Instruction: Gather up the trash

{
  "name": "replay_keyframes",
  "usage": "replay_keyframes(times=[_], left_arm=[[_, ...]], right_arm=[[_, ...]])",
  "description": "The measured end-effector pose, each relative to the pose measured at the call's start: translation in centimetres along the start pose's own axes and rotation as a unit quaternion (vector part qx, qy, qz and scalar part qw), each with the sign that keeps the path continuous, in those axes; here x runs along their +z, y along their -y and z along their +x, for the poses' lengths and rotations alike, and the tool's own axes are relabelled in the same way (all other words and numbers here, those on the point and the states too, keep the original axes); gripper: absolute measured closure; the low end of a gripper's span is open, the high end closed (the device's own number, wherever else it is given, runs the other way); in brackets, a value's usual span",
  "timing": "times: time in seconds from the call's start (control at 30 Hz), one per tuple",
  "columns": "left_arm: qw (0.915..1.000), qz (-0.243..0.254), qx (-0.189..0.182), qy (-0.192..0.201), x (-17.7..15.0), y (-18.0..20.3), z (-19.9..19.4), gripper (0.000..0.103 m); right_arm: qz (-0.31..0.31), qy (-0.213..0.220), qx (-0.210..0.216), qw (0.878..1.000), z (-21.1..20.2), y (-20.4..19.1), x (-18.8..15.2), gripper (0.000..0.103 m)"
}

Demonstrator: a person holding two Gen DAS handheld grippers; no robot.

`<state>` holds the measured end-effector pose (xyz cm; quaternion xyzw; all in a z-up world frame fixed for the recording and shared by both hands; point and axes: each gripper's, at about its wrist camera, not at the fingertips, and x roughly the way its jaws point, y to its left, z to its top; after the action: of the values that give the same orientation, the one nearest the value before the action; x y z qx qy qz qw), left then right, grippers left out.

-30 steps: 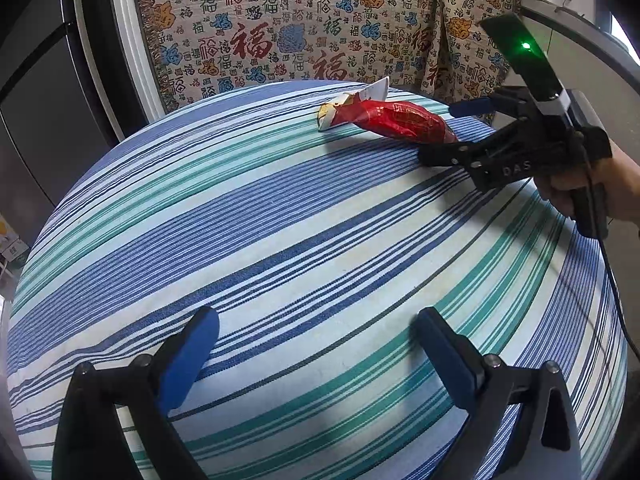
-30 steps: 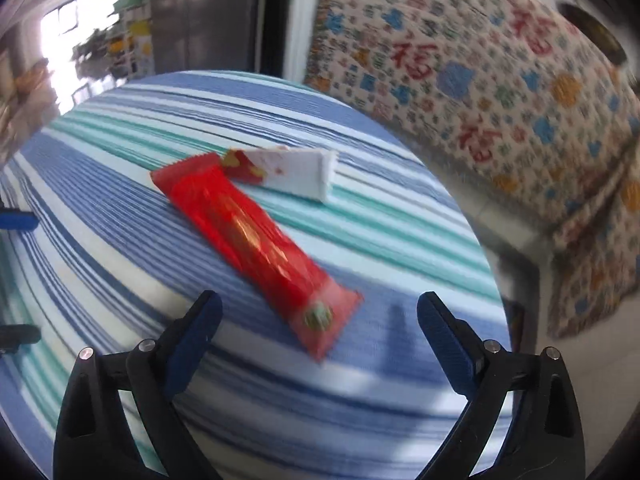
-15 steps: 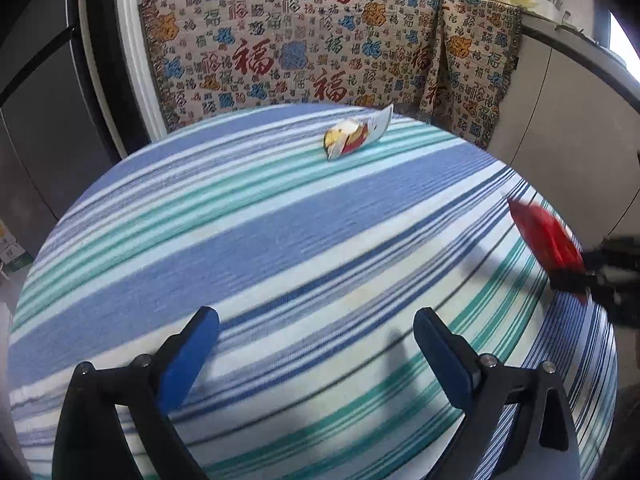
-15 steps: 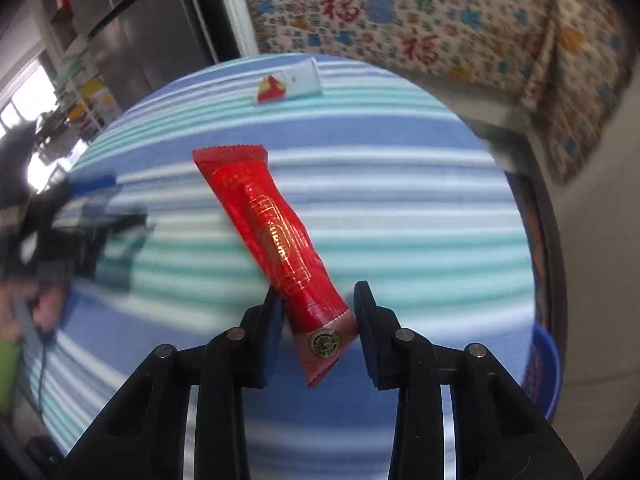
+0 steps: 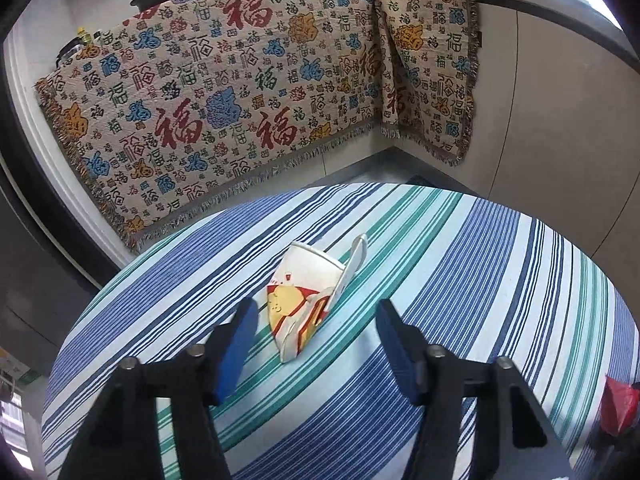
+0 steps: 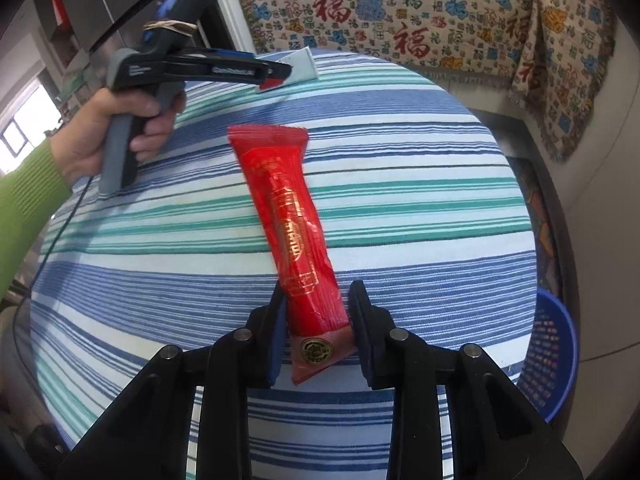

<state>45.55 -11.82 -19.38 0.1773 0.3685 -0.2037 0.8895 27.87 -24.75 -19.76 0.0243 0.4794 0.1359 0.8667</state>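
A crushed white paper cup with red and yellow print lies on the striped tablecloth. My left gripper is open, its blue pads on either side of the cup's near end. My right gripper is shut on a long red snack wrapper and holds it above the table. The right wrist view also shows my left gripper at the cup on the table's far side. A corner of the wrapper shows at the left wrist view's right edge.
A blue plastic basket stands on the floor to the right of the table. A patterned cloth hangs over the counter behind the table. A dark fridge stands at the far left.
My left gripper has moved forward across the table to straddle the paper cup. My right gripper closed on the red wrapper, lifted it and pulled it back to the table's right side.
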Motion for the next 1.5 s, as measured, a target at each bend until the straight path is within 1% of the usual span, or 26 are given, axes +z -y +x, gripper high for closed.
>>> replay_keyframes(times=[0.03,0.07,0.1,0.13,0.23,0.27,0.33,0.43,0.53,0.57,0.6,0.63,0.67,0.7,0.73,0.77,0.8,0.83,0.9,0.93,1.03,1.1,1.17,1.2,1.33,1.5], left_arm=[[1.0,0.005,-0.004,-0.007,0.0,0.2,0.5,0.088],[0.9999,0.005,-0.005,-0.009,-0.1,0.3,0.7,0.088],[1.0,-0.002,0.002,0.0,-0.3,0.2,0.3,0.089],[0.9999,-0.013,0.003,0.002,-0.4,0.0,0.0,0.092],[0.9971,-0.076,0.005,-0.002,-1.8,-1.5,-2.7,0.095],[0.996,-0.089,0.009,-0.005,-2.5,-1.8,-3.9,0.095],[0.994,-0.106,0.02,-0.016,-4.3,-2.2,-6.5,0.095],[0.9909,-0.127,0.034,-0.029,-8.4,-1.8,-11.4,0.095],[0.987,-0.153,0.027,-0.04,-12.5,-1.3,-14.6,0.095],[0.9858,-0.162,0.025,-0.038,-13.7,-1.1,-15.4,0.095],[0.9848,-0.168,0.027,-0.035,-14.7,-1.1,-16.1,0.091],[0.9844,-0.17,0.032,-0.031,-15.7,-1.1,-16.7,0.091],[0.9839,-0.173,0.035,-0.027,-16.6,-1.1,-17.2,0.088],[0.9833,-0.176,0.036,-0.027,-17.2,-1.3,-17.5,0.068],[0.9824,-0.181,0.035,-0.029,-18.1,-1.5,-17.8,0.038],[0.9813,-0.187,0.038,-0.027,-18.6,-1.8,-18.0,0.027],[0.9796,-0.195,0.046,-0.017,-19.3,-2.2,-18.4,0.021],[0.9784,-0.201,0.047,-0.01,-20.0,-2.5,-18.6,0.021],[0.9788,-0.201,0.03,-0.021,-20.6,-2.8,-18.1,0.021],[0.9792,-0.2,0.025,-0.025,-20.8,-2.9,-18.0,0.021],[0.983,-0.177,0.015,-0.049,-21.6,-2.4,-17.2,0.021],[0.9868,-0.15,0.021,-0.056,-21.6,-1.7,-17.1,0.021],[0.9892,-0.134,0.017,-0.056,-21.6,-1.4,-17.2,0.02],[0.9885,-0.139,0.013,-0.057,-21.7,-1.7,-17.2,0.019],[0.9881,-0.142,0.018,-0.056,-21.7,-1.8,-17.1,0.017],[0.9877,-0.145,0.022,-0.056,-21.8,-1.9,-16.8,0.011]], right_arm=[[0.001,0.002,-0.002,1.0,-0.1,0.0,-0.1,0.075],[0.004,0.005,-0.001,1.0,-0.2,0.2,-0.1,0.076],[0.008,0.009,-0.002,1.0,-0.3,0.4,0.1,0.077],[0.009,0.013,-0.003,1.0,-0.4,0.4,0.3,0.077],[0.015,0.019,-0.003,1.0,-0.6,0.4,1.0,0.077],[0.023,0.022,0.003,0.999,-0.6,0.4,1.3,0.077],[0.036,0.024,0.008,0.999,-0.5,0.1,1.8,0.077],[0.031,0.029,-0.001,0.999,0.1,-1.4,2.4,0.077],[0.017,0.036,0.013,0.999,1.0,-3.1,2.7,0.076],[0.012,0.039,0.015,0.999,1.3,-3.8,2.6,0.074],[0.007,0.041,0.014,0.999,1.5,-4.3,2.5,0.068],[-0.001,0.04,0.013,0.999,1.8,-4.7,2.3,0.058],[-0.005,0.04,0.01,0.999,2.0,-4.9,2.0,0.033],[-0.007,0.044,0.005,0.999,2.0,-5.0,1.6,0.023],[-0.013,0.046,-0.003,0.999,2.0,-5.2,1.2,0.022],[-0.024,0.041,-0.01,0.999,2.1,-5.3,1.0,0.022],[-0.033,0.036,-0.016,0.999,2.3,-5.5,0.8,0.022],[-0.04,0.032,-0.021,0.998,2.6,-5.5,0.5,0.021],[-0.055,0.033,-0.032,0.997,2.7,-5.8,0.0,0.013],[-0.065,0.03,-0.038,0.997,2.9,-6.0,-0.1,0.012],[-0.073,0.029,-0.038,0.996,3.2,-6.2,-0.2,0.006],[-0.074,0.026,-0.037,0.996,3.4,-6.3,-0.1,0.002],[-0.075,0.024,-0.038,0.996,3.7,-6.3,0.0,0.0],[-0.077,0.024,-0.039,0.996,3.7,-6.4,0.1,0.0],[-0.08,0.024,-0.037,0.996,4.0,-6.5,0.4,0.0],[-0.082,0.023,-0.036,0.996,4.3,-6.5,0.8,0.0]])
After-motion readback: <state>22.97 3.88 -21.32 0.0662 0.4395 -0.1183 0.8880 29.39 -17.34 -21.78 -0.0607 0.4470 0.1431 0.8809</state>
